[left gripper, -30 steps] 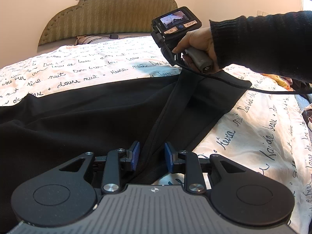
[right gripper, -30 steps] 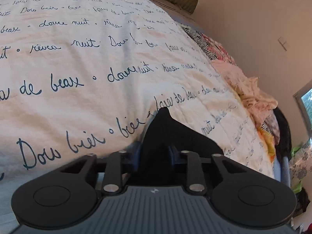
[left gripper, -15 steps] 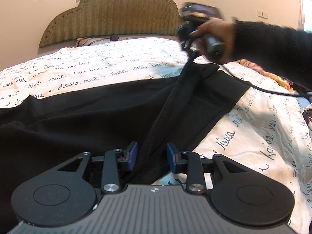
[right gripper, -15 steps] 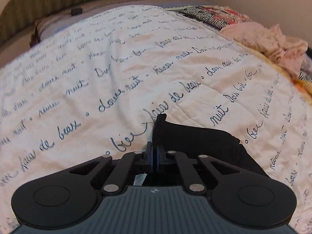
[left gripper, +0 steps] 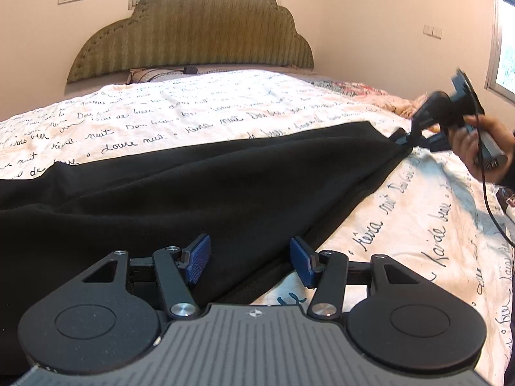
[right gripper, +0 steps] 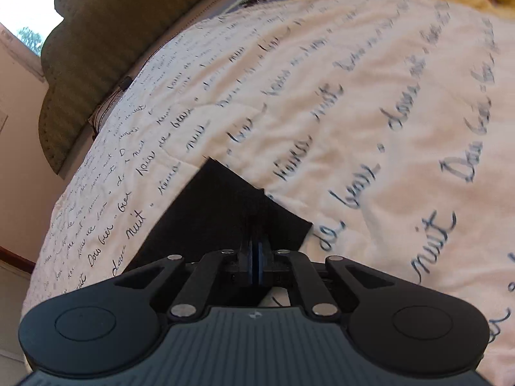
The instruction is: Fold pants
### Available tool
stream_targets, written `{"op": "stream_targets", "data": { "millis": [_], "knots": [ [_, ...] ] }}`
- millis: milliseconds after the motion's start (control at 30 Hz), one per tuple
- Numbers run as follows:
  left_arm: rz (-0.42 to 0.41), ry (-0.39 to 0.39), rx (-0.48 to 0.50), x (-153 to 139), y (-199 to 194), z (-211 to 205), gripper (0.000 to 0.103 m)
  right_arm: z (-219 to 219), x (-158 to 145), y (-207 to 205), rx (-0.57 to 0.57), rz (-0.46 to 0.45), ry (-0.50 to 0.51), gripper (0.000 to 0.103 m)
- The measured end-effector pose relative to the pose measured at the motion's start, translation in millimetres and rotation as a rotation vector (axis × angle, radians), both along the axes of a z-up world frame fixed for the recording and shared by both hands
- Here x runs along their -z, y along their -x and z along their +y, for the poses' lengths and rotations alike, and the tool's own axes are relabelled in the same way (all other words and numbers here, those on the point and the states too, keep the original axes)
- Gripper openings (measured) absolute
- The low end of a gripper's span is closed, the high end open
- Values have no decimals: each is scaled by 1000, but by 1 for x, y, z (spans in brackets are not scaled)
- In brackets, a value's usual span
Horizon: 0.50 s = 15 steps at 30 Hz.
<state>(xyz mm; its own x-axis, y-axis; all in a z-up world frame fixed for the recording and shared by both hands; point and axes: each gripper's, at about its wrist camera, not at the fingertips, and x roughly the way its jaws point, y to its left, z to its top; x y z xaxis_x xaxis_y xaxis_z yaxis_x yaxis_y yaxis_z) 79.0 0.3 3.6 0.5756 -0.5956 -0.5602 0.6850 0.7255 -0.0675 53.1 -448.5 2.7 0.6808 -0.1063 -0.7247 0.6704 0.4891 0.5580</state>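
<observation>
Black pants (left gripper: pixel 199 193) lie spread across the bed, stretched from the lower left to the far right. My left gripper (left gripper: pixel 250 259) is open, its blue pads on either side of the near edge of the cloth. My right gripper (right gripper: pixel 256 257) is shut on a corner of the pants (right gripper: pixel 222 206); it also shows in the left wrist view (left gripper: pixel 408 140), blurred, pulling the far corner out to the right.
The bed has a white cover with dark script (left gripper: pixel 225 109) and a green padded headboard (left gripper: pixel 193 32). A pile of coloured clothes (left gripper: pixel 363 91) lies at the far right edge. A cable (left gripper: pixel 492 212) hangs from the right gripper's handle.
My right gripper closed on the pants corner and swung it far to the right, flattening the raised fold. My left gripper opened wider.
</observation>
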Motion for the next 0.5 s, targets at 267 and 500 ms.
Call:
{"op": "stream_targets", "data": {
  "millis": [267, 500],
  "knots": [
    [27, -6, -1, 2, 1, 1, 62, -10, -26, 3, -17, -164, -18, 3],
    [66, 28, -20, 1, 0, 7, 62, -49, 38, 27, 12, -175, -249, 2]
  ]
}}
